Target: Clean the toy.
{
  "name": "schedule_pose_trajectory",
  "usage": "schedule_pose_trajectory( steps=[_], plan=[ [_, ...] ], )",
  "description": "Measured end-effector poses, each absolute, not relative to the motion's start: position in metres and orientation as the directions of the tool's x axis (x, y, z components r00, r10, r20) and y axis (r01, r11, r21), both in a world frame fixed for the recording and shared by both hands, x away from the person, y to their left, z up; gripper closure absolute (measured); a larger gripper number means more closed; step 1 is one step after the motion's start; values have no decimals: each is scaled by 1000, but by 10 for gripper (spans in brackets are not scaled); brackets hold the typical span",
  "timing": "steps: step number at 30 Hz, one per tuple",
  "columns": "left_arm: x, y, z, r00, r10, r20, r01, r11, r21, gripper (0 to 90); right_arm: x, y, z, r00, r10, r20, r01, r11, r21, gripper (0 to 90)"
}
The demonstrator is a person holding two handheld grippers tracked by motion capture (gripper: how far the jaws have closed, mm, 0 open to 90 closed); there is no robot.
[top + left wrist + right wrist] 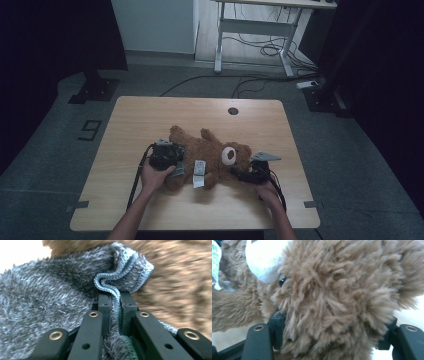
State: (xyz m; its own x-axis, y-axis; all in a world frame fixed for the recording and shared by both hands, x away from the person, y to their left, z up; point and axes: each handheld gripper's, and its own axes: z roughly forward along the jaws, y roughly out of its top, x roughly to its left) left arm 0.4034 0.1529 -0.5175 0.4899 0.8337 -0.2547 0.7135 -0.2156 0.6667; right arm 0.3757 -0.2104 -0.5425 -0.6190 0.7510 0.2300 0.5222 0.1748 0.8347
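Observation:
A brown teddy bear (210, 150) lies on the wooden table (145, 120), head to the right, with a white tag (199, 174) on its body. My left gripper (176, 166) is at the bear's leg end, shut on the ribbed edge of a fuzzy grey sock (50, 302). In the left gripper view, that gripper (115, 300) pinches the cuff, and brown fur (175, 277) lies behind it. My right gripper (241, 174) is at the head. In the right gripper view, its jaws (332, 327) stand wide on both sides of the bear's head (337, 290), pressed into the fur below the white muzzle (264, 260).
A round cable hole (233, 111) sits near the table's far edge. Beyond the table stand a white desk frame (260, 25) with cables on the floor, and black stand bases (95, 90) at left and right (325, 100).

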Motion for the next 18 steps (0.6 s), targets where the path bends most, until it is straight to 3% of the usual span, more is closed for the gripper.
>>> schedule_pose_trajectory(
  steps=[4,10,14,18],
  plan=[
    [402,157,-508,484,846,-222,689,-213,692,815,383,-207,-545,-611,762,213,495,159,854,349],
    [380,142,-446,575,800,-172,535,-208,819,808,387,-203,-545,-613,765,197,481,164,861,348],
    [376,100,-430,662,736,-139,483,-278,830,806,384,-203,-545,-613,766,195,478,163,863,340],
    [377,53,-448,718,683,-137,488,-354,798,807,383,-204,-545,-614,764,199,480,161,862,337]
  ],
)
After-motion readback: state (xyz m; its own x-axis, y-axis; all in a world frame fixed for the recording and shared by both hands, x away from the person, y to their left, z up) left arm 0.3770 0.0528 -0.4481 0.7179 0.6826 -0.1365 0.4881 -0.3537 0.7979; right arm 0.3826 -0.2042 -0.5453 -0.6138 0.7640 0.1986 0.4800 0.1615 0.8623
